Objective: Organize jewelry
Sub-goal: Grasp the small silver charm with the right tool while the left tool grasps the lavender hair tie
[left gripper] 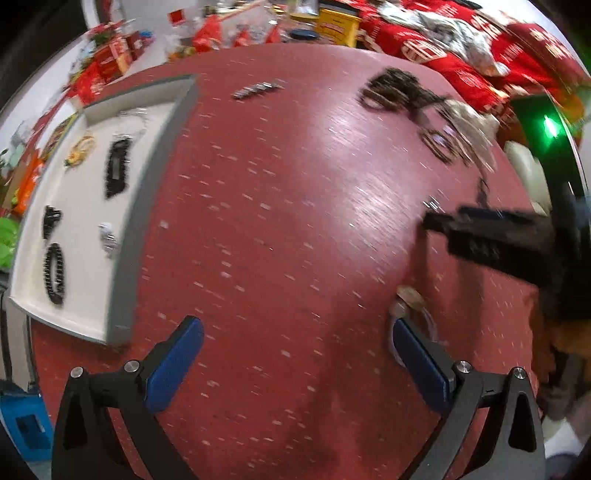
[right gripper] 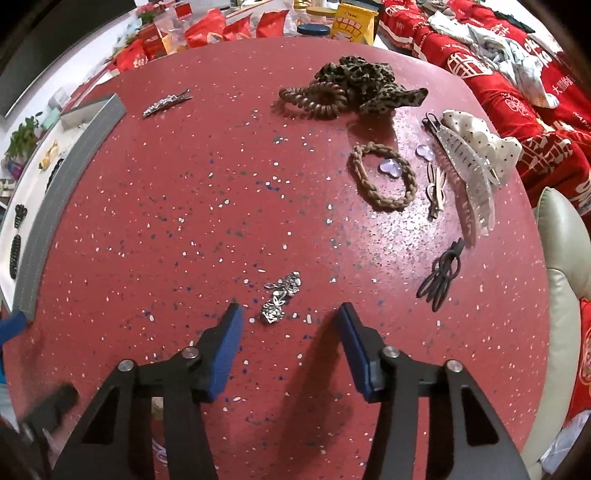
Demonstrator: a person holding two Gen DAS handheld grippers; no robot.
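Only white Chinese characters, too distorted to make out, show on the red cloth and red snack bags behind the bench; nothing else bears readable text.

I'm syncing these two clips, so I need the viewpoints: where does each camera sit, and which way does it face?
Left wrist: on the left gripper, open, looking down over the red table toward the white tray; the right gripper shows blurred.
Right wrist: on the right gripper, open, facing a silver hair clip just ahead of its fingertips.
Shared: table, tray, leopard scrunchie.
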